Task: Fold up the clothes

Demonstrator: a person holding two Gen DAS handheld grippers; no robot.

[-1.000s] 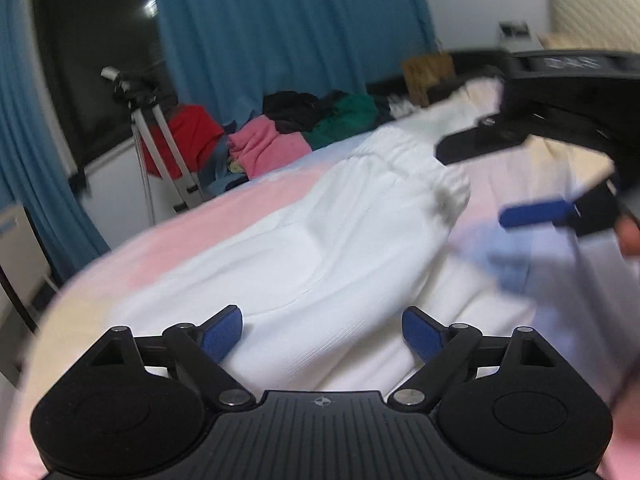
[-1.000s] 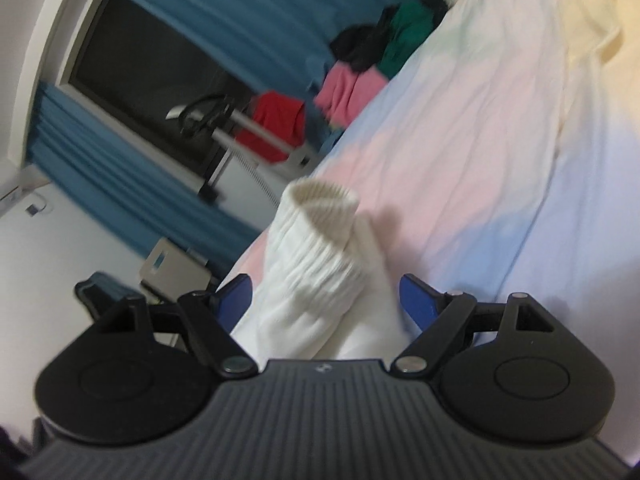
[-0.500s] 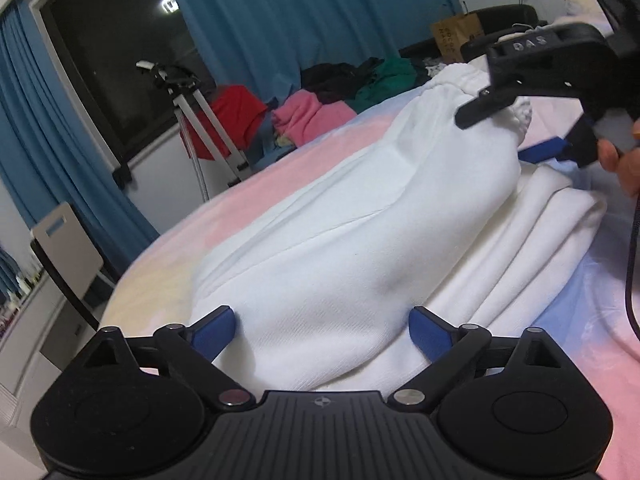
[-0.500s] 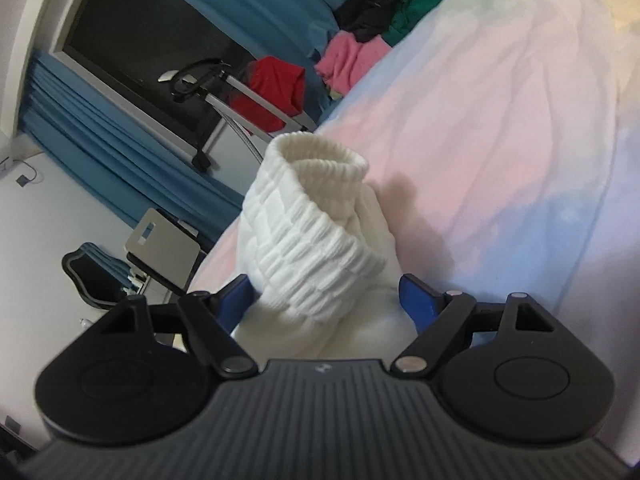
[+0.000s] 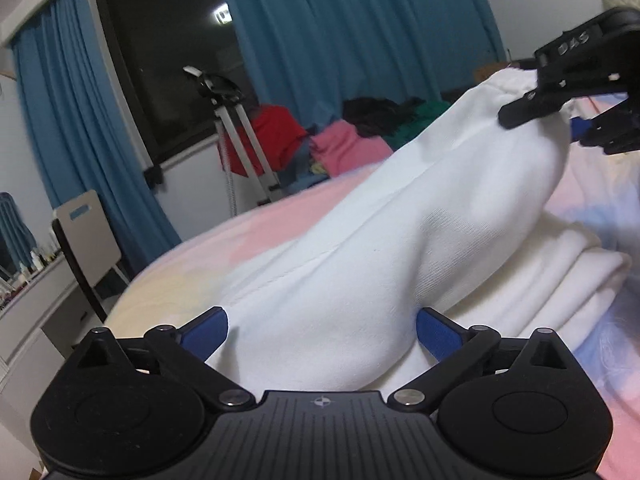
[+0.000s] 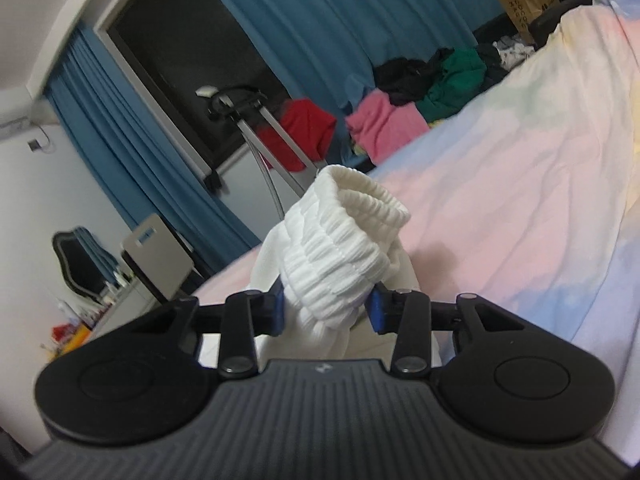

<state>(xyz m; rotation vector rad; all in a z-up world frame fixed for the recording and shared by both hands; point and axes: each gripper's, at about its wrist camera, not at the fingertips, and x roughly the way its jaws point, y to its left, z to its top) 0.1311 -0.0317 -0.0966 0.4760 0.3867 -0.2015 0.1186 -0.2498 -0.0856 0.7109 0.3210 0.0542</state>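
Observation:
A white sweatshirt [image 5: 360,248] lies partly folded on a pastel bed sheet [image 5: 280,224]. My left gripper [image 5: 322,330] is open, its blue pads either side of the garment's near fold. My right gripper [image 6: 326,304] is shut on the ribbed white cuff [image 6: 344,232] of the sleeve and holds it raised above the bed. In the left wrist view the right gripper [image 5: 568,120] shows at the upper right, with the sleeve stretched up to it.
A pile of red, pink, black and green clothes [image 5: 344,140] lies at the far side of the bed. A tripod [image 5: 236,128] stands by the dark window with blue curtains [image 5: 352,28]. A chair [image 5: 86,232] and desk stand at left.
My right gripper has closed on the sleeve cuff and lifted it. My left gripper has moved in closer to the garment's near fold and stays open.

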